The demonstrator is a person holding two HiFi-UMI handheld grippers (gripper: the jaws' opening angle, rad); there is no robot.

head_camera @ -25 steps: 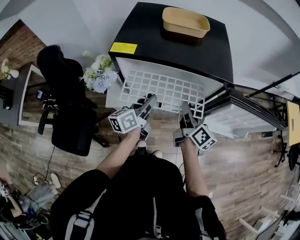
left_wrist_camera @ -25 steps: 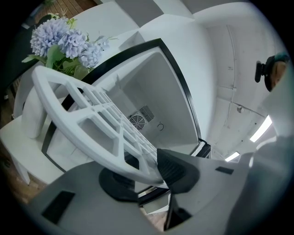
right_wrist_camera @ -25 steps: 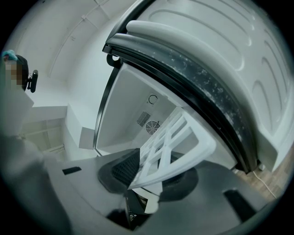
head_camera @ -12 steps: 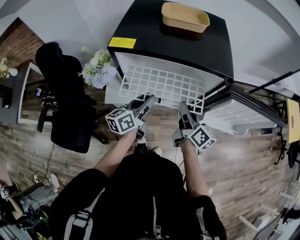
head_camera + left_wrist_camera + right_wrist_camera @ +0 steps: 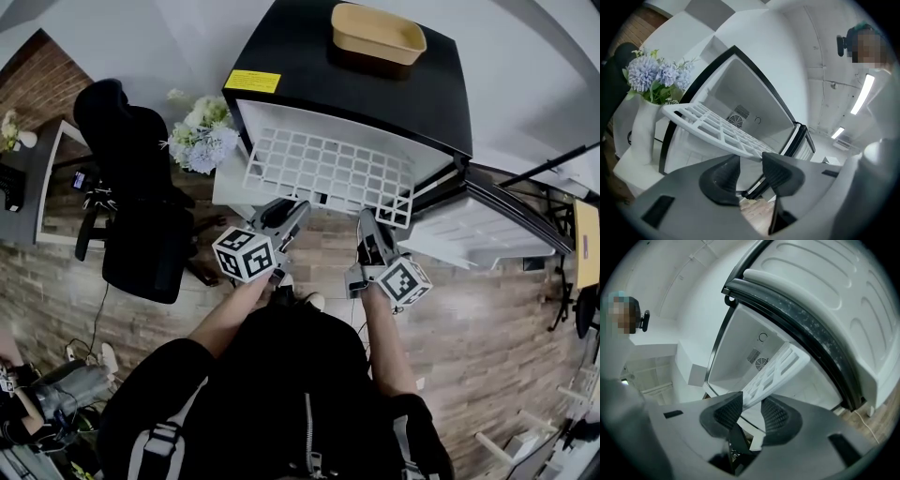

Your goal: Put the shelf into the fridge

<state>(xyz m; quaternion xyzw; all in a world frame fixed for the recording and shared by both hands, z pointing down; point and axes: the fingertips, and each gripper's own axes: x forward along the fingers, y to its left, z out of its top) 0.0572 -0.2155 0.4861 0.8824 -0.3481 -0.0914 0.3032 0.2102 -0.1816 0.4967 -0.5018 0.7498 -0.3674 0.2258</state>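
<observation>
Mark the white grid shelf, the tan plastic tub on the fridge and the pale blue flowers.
white grid shelf (image 5: 328, 173): head view, middle of the grid.
tan plastic tub (image 5: 375, 49): head view, front wall.
pale blue flowers (image 5: 204, 142): head view, the blooms.

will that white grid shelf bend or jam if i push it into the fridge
Probably stiff: the shelf juts out of the fridge without visible sag. Likely light, being mostly open grid. Pushed at one corner it may skew and bind against the fridge walls, since it spans nearly the full opening.
</observation>
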